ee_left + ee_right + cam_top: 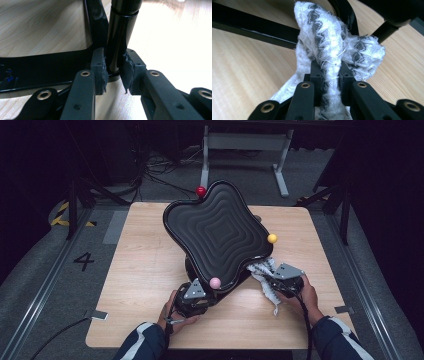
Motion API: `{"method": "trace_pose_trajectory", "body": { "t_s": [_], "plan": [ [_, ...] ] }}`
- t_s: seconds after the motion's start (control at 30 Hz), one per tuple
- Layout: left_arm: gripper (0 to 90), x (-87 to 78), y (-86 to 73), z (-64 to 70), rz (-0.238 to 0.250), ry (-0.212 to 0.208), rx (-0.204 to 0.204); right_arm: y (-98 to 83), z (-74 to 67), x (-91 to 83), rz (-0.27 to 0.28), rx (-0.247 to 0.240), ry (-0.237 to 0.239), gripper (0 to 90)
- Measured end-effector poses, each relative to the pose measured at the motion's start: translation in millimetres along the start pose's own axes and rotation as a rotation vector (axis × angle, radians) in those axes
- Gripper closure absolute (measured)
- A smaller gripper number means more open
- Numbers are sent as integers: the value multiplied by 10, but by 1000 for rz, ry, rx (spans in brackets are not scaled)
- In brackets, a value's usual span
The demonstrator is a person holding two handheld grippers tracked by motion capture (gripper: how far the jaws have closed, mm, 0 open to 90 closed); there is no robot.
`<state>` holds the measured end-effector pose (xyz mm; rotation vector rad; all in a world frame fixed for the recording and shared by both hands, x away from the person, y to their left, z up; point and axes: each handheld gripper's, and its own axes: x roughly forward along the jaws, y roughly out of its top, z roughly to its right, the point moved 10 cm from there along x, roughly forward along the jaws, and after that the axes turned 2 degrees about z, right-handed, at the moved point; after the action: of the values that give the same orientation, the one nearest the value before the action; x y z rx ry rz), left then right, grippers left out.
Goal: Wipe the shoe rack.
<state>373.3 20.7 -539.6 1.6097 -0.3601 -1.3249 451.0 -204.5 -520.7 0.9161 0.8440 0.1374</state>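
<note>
Black glossy stool with its wavy-ribbed four-lobed seat [218, 232] lies tipped on the light wooden table [140, 270], the seat facing up toward us and the frame underneath it. Coloured balls cap its feet: red [200, 191], yellow [272, 238] and pink [215, 282]. We hold it with our left gripper [113, 72], whose padded jaws are clamped on a round black glossy leg [120, 32] just above its collar. Our right gripper [329, 75] is clenched on a bunched white knitted cloth with dark zigzag marks [332, 37], held close against the stool's frame near the seat's right lower edge.

We judge the stool stiff, fairly heavy and top-weighted, and its polished tube slippery, so a grip low on a leg, next to a joint, should keep it from twisting. The cloth is soft, light and frayed; gathered thickly between the jaws it will not slip, though loose threads could snag on the frame.
</note>
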Motion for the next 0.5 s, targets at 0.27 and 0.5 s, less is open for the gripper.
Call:
{"method": "trace_pose_trajectory", "body": {
  "t_s": [0.27, 0.5],
  "plan": [
    [723, 0, 0, 0, -1, -2, -3, 1, 65, -245, 55, 12, -15, 787],
    [722, 0, -1, -2, -2, -4, -3, 52, 134, -494, 134, 22, -36, 787]
  ]
}}
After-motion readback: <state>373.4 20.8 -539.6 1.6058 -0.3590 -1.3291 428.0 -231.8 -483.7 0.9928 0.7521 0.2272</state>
